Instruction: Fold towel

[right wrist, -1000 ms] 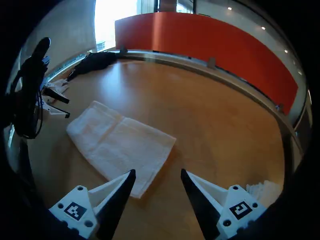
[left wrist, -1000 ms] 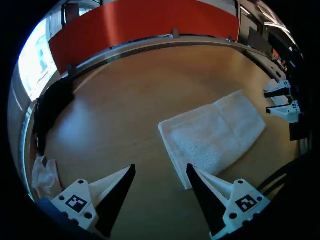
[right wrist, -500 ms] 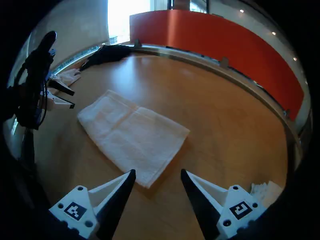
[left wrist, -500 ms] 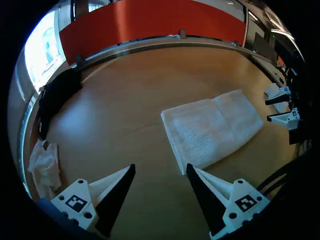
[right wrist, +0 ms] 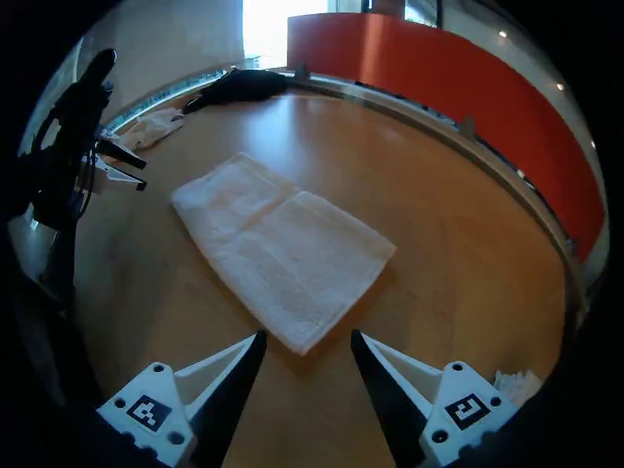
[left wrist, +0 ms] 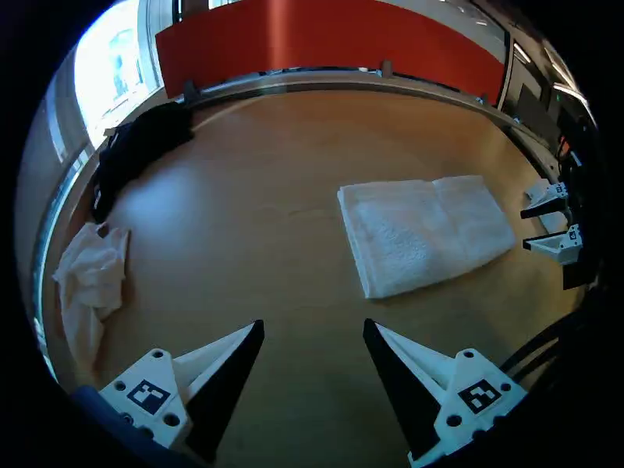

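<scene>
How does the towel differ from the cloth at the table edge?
The towel lies folded flat, a neat rectangle; the cloth is crumpled in a heap. The towel sits mid-way across the table; the cloth lies near its edge. Both are white.

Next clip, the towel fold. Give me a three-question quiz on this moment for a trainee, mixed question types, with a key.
1. True or false: the right gripper is clamped on the white towel.
2. In the left gripper view, what lies at the table edge near the black item? A) a crumpled white cloth B) a mug C) a book
3. Fill in: the left gripper has its jaws ___.
Key: 1 false; its jaws are open and hold nothing. 2 A. 3 open.
</scene>
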A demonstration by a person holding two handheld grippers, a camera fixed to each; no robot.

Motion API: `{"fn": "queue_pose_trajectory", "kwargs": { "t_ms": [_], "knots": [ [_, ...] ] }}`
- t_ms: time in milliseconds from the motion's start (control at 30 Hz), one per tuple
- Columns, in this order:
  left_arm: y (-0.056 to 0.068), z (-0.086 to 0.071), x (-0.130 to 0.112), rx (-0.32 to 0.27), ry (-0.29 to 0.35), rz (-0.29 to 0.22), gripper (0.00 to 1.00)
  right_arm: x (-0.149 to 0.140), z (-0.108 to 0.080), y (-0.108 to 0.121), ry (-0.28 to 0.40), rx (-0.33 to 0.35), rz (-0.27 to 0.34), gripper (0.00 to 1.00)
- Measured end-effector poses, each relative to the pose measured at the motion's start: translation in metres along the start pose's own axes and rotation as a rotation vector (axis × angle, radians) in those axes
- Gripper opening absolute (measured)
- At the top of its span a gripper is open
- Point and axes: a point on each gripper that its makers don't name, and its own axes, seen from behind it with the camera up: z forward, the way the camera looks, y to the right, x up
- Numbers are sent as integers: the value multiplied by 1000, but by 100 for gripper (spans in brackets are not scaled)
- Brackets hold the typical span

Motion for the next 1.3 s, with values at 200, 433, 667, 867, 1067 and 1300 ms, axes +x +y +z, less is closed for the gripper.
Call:
{"fn": "queue_pose_trajectory", "kwargs": {
  "t_ms": [200,433,667,867,1067,1300],
  "knots": [
    [-6,-11,-16,18,-14,-31,94,-4,2,0,-16,17,-24,79],
    [-11,-20,-33,32,-30,-47,94,-13,9,-3,-42,39,-30,63],
    [-14,-27,-46,38,-43,-61,94,-18,14,-2,-57,46,-27,56],
    [-14,-30,-51,41,-48,-62,94,-21,15,-2,-67,50,-26,40],
    [-15,-32,-53,44,-49,-56,94,-21,17,-4,-71,64,-16,16],
    [-15,-33,-54,43,-49,-62,94,-16,16,-4,-60,60,-18,5]
  ]
}}
